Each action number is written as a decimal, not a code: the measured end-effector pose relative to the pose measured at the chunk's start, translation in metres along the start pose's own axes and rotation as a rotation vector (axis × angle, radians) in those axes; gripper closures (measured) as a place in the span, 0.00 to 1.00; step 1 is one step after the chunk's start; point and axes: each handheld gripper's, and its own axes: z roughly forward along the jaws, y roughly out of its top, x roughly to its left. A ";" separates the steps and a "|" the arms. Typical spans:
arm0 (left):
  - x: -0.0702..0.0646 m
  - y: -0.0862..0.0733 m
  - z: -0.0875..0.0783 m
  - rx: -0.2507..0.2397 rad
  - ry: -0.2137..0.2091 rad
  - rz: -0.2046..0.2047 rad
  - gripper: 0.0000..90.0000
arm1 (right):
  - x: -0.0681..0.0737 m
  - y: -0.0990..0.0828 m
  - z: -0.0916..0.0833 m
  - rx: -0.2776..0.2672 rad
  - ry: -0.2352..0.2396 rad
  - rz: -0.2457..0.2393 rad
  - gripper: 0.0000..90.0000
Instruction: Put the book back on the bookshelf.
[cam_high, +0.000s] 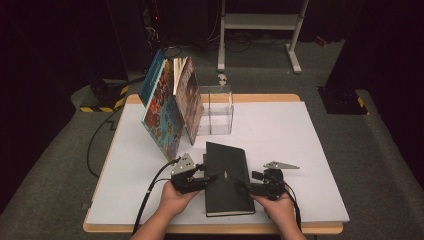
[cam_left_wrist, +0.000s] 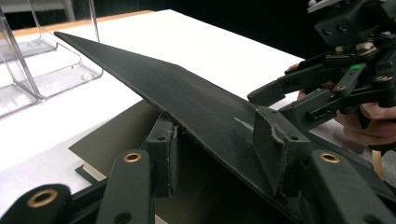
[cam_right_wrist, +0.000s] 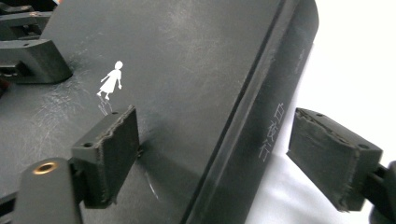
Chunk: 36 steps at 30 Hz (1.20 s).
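Black-covered book (cam_high: 227, 177) is being handled at the near table edge, between the two tongs. Its front cover (cam_left_wrist: 187, 93) is being lifted by the left gripper (cam_high: 212, 177), one jaw under it and one on top, though a firm pinch cannot be told. Its spine is being straddled by the right gripper (cam_high: 243, 187), whose jaws are standing wide and clear of it. Beyond both tongs, a clear stand (cam_high: 216, 110) and leaning picture books (cam_high: 170, 105) are being shown.

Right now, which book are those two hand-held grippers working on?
On the white table, look at the near edge, in front of the clear stand. The black book lies flat there, unlike the colourful books leaning upright behind it.
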 end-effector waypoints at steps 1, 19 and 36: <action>-0.001 0.000 -0.001 -0.005 0.002 0.011 0.59 | 0.000 0.001 0.000 0.004 0.012 0.007 0.16; -0.018 0.001 -0.010 -0.077 0.029 0.144 0.59 | -0.011 0.005 0.012 0.017 0.185 0.072 0.00; -0.025 0.005 -0.013 -0.093 0.037 0.185 0.60 | -0.010 0.007 -0.002 -0.013 0.206 0.066 0.10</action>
